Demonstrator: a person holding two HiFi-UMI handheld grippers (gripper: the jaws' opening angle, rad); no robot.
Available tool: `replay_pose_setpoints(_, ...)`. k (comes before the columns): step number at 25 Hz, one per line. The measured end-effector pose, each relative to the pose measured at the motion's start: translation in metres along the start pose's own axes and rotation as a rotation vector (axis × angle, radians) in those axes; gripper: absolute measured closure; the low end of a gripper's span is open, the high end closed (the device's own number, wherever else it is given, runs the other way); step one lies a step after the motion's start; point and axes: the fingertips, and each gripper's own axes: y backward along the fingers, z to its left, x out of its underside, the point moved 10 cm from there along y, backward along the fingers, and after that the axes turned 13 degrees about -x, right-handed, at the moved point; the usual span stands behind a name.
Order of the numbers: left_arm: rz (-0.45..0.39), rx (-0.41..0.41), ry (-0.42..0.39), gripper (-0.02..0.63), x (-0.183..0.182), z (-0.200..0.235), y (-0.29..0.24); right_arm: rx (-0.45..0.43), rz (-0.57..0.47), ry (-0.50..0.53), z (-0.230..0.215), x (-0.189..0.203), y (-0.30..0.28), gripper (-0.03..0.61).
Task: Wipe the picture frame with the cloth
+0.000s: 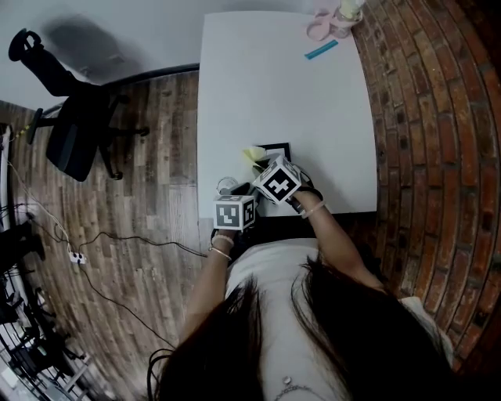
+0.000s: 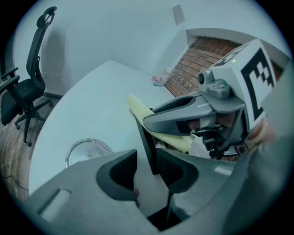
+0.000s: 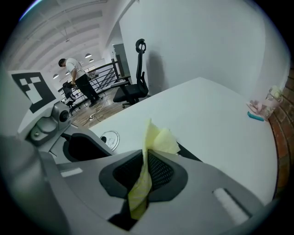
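A black picture frame (image 1: 275,149) stands at the near edge of the white table (image 1: 282,86). In the left gripper view its thin black edge (image 2: 146,137) runs between my left gripper's (image 2: 147,161) jaws, which are shut on it. My right gripper (image 3: 144,172) is shut on a pale yellow cloth (image 3: 154,140) that sticks up past the pads. In the head view the cloth (image 1: 254,153) lies at the frame's left upper corner, with the right gripper (image 1: 264,163) over the frame and the left gripper (image 1: 246,191) just left of it. The cloth (image 2: 154,123) rests against the frame's face.
A round clear glass dish (image 2: 87,151) sits on the table left of the frame. Pink things (image 1: 325,22) and a blue strip (image 1: 321,49) lie at the far right corner. A brick wall (image 1: 423,117) borders the right side. An office chair (image 1: 74,133) stands on the wood floor.
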Motion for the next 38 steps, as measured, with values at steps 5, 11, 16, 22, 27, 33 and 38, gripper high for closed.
replay_pose_setpoints(5, -0.001, -0.001, -0.006, 0.477, 0.000, 0.000, 0.000, 0.032, -0.003, -0.004, -0.004, -0.004, -0.002, 0.540)
replay_pose_setpoints(11, -0.001, -0.001, -0.007, 0.477, 0.000, 0.001, 0.000, 0.069, -0.021, -0.028, -0.009, -0.009, -0.003, 0.538)
replay_pose_setpoints(16, -0.002, -0.001, -0.007, 0.477, 0.001, 0.001, -0.001, 0.088, -0.046, -0.047, -0.014, -0.012, -0.003, 0.538)
replay_pose_setpoints(22, -0.005, 0.006, -0.004, 0.479, 0.000, 0.000, -0.002, 0.106, -0.077, -0.083, -0.024, -0.015, -0.003, 0.538)
replay_pose_setpoints(27, -0.002, 0.006, -0.005, 0.479, 0.000, 0.001, -0.001, 0.100, -0.094, -0.120, -0.031, -0.016, -0.004, 0.538)
replay_pose_setpoints(33, 0.001, 0.009, -0.006, 0.479, -0.001, 0.001, -0.001, 0.115, -0.131, -0.159, -0.037, -0.020, -0.004, 0.538)
replay_pose_setpoints(38, 0.008, 0.013, -0.011, 0.479, -0.001, 0.002, 0.000, 0.175, -0.163, -0.151, -0.043, -0.025, -0.003, 0.538)
